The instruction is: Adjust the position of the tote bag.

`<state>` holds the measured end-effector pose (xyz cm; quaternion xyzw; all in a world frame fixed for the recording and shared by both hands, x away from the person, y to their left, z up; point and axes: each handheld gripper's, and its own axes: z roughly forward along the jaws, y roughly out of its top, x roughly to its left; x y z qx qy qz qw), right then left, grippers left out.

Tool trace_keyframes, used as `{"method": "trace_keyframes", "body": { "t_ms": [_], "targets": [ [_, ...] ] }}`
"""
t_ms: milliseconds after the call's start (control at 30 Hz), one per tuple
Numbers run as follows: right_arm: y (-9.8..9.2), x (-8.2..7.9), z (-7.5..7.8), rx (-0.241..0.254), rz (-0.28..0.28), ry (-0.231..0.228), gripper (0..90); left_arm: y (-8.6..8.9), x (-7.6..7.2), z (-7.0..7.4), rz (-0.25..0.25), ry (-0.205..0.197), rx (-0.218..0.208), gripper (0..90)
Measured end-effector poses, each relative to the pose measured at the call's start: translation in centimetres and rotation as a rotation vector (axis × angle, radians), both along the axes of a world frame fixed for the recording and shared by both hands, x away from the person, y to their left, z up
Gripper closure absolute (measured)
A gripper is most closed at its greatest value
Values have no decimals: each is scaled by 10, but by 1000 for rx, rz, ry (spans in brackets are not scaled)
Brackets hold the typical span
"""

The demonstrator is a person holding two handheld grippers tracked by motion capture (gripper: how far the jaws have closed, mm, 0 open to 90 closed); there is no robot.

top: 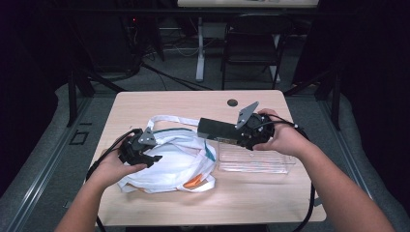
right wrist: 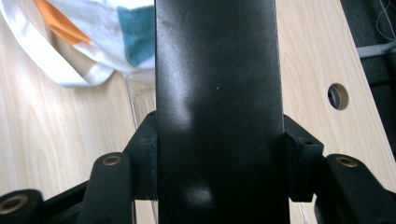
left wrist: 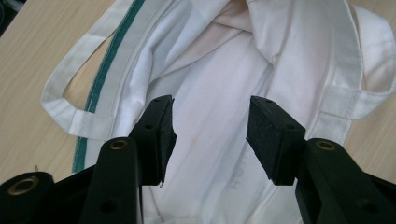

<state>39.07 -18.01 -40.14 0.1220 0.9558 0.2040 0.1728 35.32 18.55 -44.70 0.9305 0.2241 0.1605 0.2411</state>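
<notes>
Right gripper (top: 240, 137) grips black box (top: 217, 129), lengthwise across table.

Two bare forearms enter from the bottom edge of the high view, each hand wrapped around a black gripper. The left gripper (top: 151, 157), at centre left of the frame, points toward the right, its cable looping back past the wrist; in the left gripper view its jaws stand apart, pads pressing on nothing. The right gripper (top: 227, 137), just right of centre, points left with its grey three-cornered plate raised; the right hand (top: 280, 137) grips it from behind. In the right gripper view its jaws are clamped on both sides of a black box (right wrist: 219, 112).
</notes>
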Motion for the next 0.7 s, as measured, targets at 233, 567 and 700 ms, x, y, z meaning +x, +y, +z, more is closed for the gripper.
{"method": "trace_keyframes", "body": {
  "t_ms": [233, 567, 700],
  "targets": [
    [-11, 3, -3, -15, -13, 3, 428, 8, -5, -12, 37, 2, -49, 541],
    [-22, 6, -10, -30, -32, 7, 427, 6, -17, -29, 40, 1, -68, 581],
    [-26, 7, -11, -26, -40, 11, 427, 7, -20, -34, 42, -2, -80, 590]
  ]
}}
